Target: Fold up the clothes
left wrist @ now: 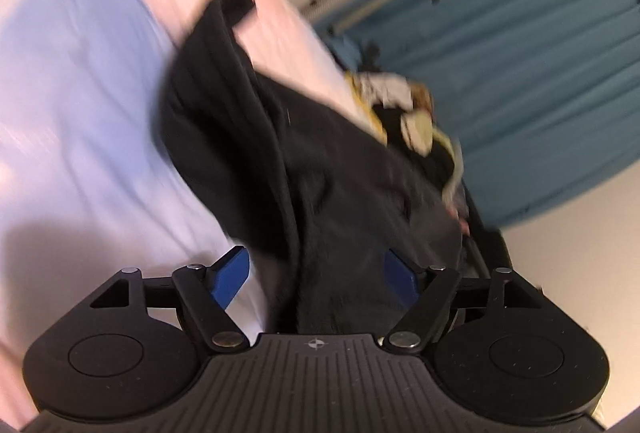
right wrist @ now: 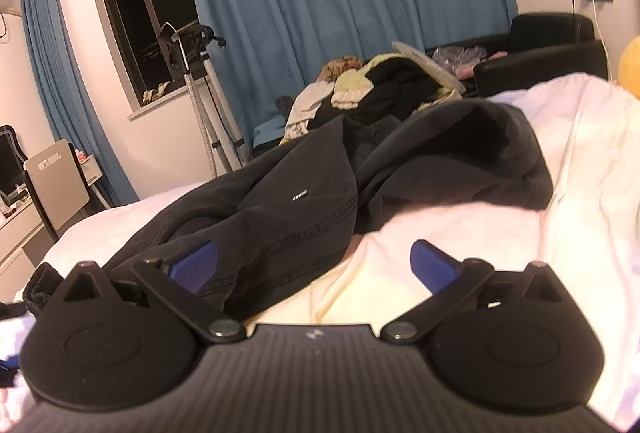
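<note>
Both my left gripper [left wrist: 316,273] and right gripper [right wrist: 312,265] stand released around the black hoodie [right wrist: 320,169] crumpled on the white bed [right wrist: 460,233]; judged soft, limp, fairly heavy: grip the stitched hem at 10 o'clock.

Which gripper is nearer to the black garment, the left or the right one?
Left. The black garment lies between the open left gripper fingers; the right gripper is open beside its edge.
</note>
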Demonstrator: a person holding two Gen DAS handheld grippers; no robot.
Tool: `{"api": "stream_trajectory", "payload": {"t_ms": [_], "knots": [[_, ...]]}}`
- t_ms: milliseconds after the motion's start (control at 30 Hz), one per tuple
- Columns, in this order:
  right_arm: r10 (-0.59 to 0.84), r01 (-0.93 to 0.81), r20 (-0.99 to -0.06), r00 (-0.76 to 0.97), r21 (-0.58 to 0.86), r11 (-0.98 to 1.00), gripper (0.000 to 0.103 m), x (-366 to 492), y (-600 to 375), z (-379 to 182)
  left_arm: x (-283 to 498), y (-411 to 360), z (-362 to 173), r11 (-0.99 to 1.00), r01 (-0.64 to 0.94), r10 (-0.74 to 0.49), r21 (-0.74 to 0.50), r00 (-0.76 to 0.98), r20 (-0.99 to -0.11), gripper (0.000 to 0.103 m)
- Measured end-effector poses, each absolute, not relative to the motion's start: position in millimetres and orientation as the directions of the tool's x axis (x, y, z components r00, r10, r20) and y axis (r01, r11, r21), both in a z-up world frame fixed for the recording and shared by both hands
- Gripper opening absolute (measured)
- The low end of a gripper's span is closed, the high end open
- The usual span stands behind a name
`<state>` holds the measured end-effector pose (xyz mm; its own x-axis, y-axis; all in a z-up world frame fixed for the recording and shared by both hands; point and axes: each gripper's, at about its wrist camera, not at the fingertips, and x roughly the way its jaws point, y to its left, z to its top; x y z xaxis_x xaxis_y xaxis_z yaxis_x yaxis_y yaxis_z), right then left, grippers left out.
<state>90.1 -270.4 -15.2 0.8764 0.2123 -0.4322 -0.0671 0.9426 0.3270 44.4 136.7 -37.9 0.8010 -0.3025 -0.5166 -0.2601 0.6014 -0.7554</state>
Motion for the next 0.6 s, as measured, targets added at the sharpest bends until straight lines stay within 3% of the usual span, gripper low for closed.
{"api": "stream_trajectory", "payload": {"t_ms": [67, 200, 267, 300, 333, 367, 400, 600], "knots": [[0.228, -0.074, -0.439, 0.869, 0.339, 0.938, 0.103, 91, -268, -17, 70, 124, -55, 0.598, -0.258, -0.358, -0.759, 0.761, -0.541, 0.078], [0.255, -0.110, -0.447, 0.858, 0.326, 0.939, 0.103, 92, -257, -18, 104, 105, -74, 0.656, -0.257, -0.335, -0.710, 0.743, -0.579, 0.074], [0.268, -0.132, -0.447, 0.854, 0.312, 0.941, 0.103, 91, -251, -19, 113, 98, -81, 0.674, -0.232, -0.359, -0.702, 0.727, -0.585, 0.053], [0.273, -0.140, -0.450, 0.851, 0.306, 0.942, 0.103, 91, -249, -19, 117, 95, -85, 0.681, -0.219, -0.375, -0.699, 0.716, -0.589, 0.047], [0.278, -0.147, -0.453, 0.847, 0.303, 0.942, 0.103, 91, -247, -20, 119, 94, -85, 0.699, -0.211, -0.366, -0.683, 0.714, -0.596, 0.030], [0.284, -0.154, -0.454, 0.845, 0.301, 0.941, 0.103, 91, -245, -21, 116, 95, -83, 0.705, -0.202, -0.361, -0.680, 0.723, -0.589, 0.023], [0.290, -0.161, -0.454, 0.843, 0.302, 0.940, 0.103, 91, -245, -21, 112, 97, -81, 0.710, -0.193, -0.356, -0.678, 0.732, -0.581, 0.022], [0.329, -0.218, -0.410, 0.851, 0.295, 0.930, 0.103, 85, -240, -17, 59, 130, -41, 0.574, -0.079, -0.399, -0.815, 0.843, -0.362, 0.019]]}}
